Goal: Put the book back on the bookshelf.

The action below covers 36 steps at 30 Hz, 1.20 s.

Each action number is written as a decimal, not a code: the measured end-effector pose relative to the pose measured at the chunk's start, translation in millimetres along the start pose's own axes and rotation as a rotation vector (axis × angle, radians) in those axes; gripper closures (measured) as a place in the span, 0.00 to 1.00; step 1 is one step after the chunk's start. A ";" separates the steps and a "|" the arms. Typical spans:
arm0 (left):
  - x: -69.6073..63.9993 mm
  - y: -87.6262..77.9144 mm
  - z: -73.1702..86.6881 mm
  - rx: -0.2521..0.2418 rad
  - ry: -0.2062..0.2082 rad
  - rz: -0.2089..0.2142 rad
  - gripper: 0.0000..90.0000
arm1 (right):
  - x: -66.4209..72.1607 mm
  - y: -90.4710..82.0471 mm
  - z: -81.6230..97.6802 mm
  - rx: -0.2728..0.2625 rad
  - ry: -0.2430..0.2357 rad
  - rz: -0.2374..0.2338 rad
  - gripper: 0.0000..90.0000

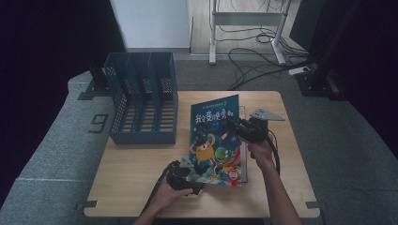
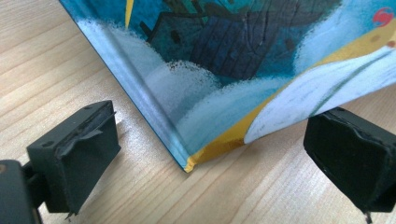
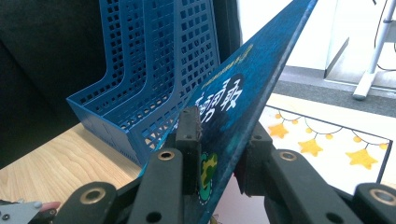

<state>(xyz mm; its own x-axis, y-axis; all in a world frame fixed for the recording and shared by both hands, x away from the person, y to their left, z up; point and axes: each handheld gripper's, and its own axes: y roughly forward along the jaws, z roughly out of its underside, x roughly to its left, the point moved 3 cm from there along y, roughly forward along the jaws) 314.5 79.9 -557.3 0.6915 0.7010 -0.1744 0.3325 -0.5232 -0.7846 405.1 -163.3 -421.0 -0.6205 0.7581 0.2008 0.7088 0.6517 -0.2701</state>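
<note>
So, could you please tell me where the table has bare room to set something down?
Bare wood lies on the table between the blue file rack and the near edge, left of the left tongs. A narrower strip runs along the right edge, beyond the right tongs. The middle is crowded: the picture book, its cover lifted, and both hands.

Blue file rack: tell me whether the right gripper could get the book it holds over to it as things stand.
Probably yes. The right gripper is clamped on the book, tilted up off the table, and the wood between it and the blue file rack looks free. The left gripper is open at the book's near corner.
</note>
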 end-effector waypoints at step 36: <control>-6.0 2.4 -10.8 -0.008 0.001 0.007 0.05 | 4.2 -9.5 -6.3 -0.069 -0.057 -0.019 0.83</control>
<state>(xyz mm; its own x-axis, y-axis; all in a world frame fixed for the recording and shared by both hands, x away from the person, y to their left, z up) 318.1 69.2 -551.8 0.6945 0.6967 -0.1793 0.3330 -0.5323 -0.7784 397.9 -166.1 -411.6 -0.6505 0.7444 0.1510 0.7172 0.6674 -0.2007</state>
